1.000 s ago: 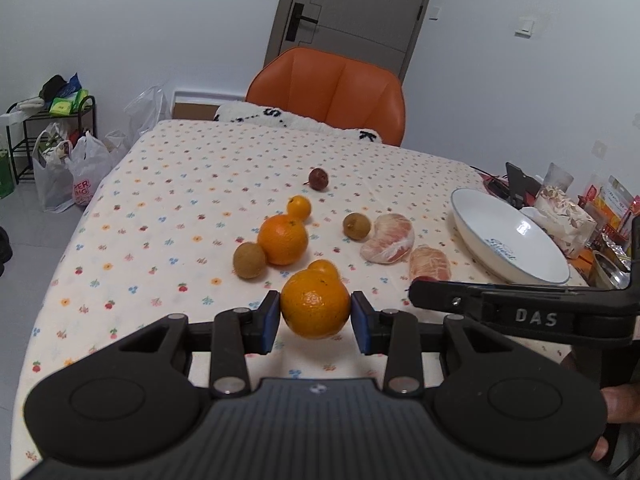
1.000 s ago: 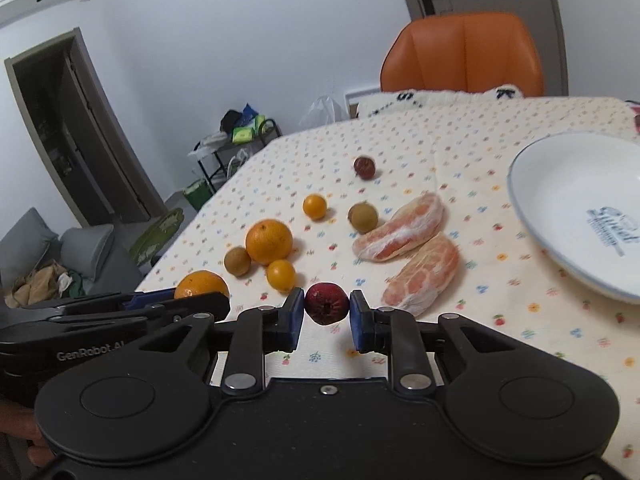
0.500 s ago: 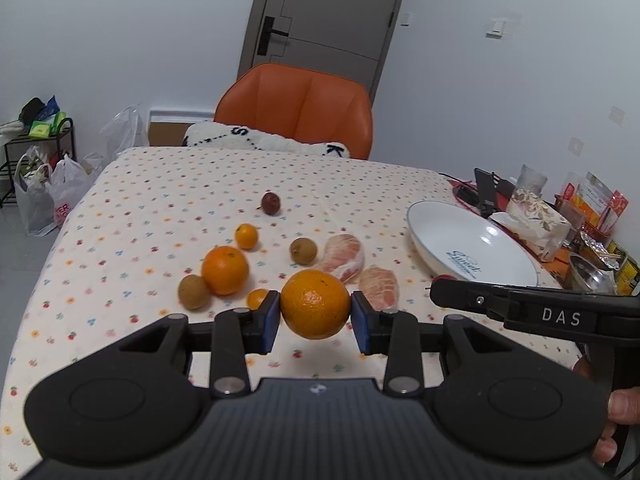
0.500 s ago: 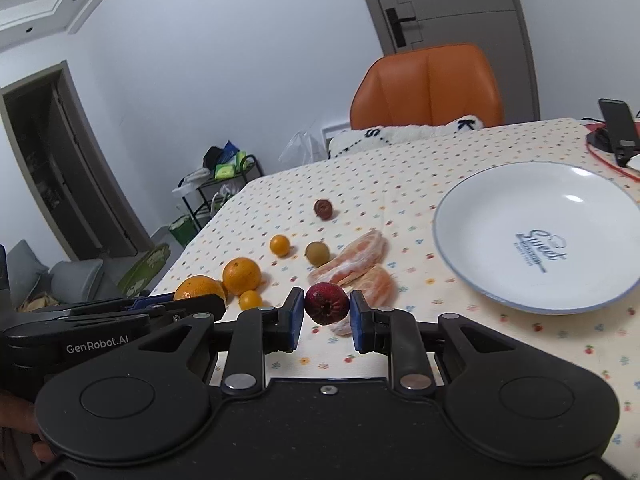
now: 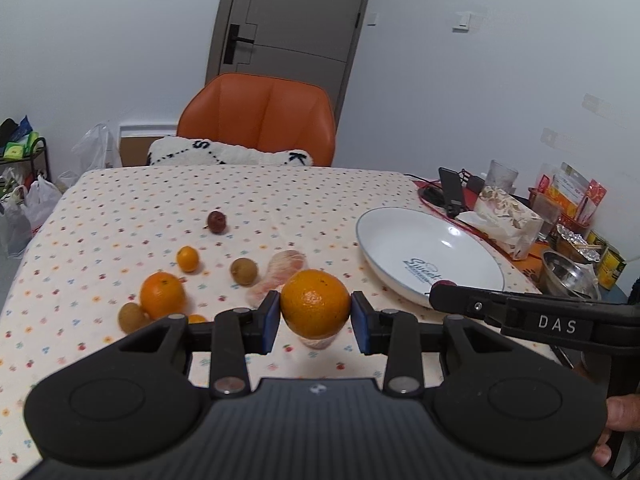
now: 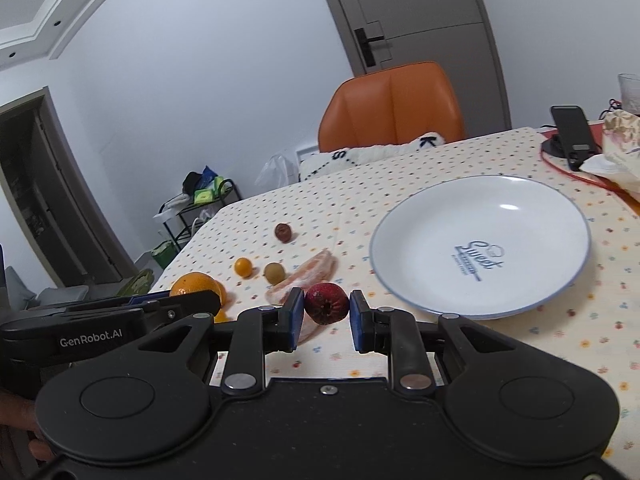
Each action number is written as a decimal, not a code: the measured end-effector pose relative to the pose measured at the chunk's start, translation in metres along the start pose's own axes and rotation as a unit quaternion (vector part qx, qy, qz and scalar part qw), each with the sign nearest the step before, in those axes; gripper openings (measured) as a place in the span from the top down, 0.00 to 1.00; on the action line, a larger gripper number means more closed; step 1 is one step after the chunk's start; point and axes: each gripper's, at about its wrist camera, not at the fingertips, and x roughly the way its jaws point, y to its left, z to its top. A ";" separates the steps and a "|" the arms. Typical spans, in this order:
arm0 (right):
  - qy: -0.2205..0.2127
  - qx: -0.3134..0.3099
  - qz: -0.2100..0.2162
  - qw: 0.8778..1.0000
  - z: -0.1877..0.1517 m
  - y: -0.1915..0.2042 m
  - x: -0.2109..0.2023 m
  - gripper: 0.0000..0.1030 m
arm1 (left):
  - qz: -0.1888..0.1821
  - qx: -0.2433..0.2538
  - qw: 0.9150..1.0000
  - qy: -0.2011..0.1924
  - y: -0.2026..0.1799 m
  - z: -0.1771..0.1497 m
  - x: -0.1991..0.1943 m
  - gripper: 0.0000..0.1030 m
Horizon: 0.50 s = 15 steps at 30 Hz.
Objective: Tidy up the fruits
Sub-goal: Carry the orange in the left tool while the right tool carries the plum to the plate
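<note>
Orange (image 5: 315,303) is being pinched by the left gripper (image 5: 315,320); the right gripper (image 6: 326,312) is pinching a red fruit (image 6: 326,303). Both are being carried above the table, toward the empty plate (image 6: 520,292). Next: lowering over it, releasing. Compared with a second earlier, the plate is sitting closer.

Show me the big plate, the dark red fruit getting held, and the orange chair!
plate (image 6: 520,216): right wrist view, bare inside.
dark red fruit (image 6: 326,303): right wrist view, its front.
orange chair (image 5: 260,120): left wrist view, backrest.
</note>
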 end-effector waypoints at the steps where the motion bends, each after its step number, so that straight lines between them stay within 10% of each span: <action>1: -0.002 0.002 -0.001 1.000 0.000 -0.003 -0.001 0.78 | -0.001 0.001 1.000 0.000 -0.002 0.001 0.001 0.65; 15: -0.018 0.039 -0.018 0.999 -0.001 -0.041 -0.007 0.78 | -0.017 0.028 0.999 0.005 -0.034 0.013 0.025 0.65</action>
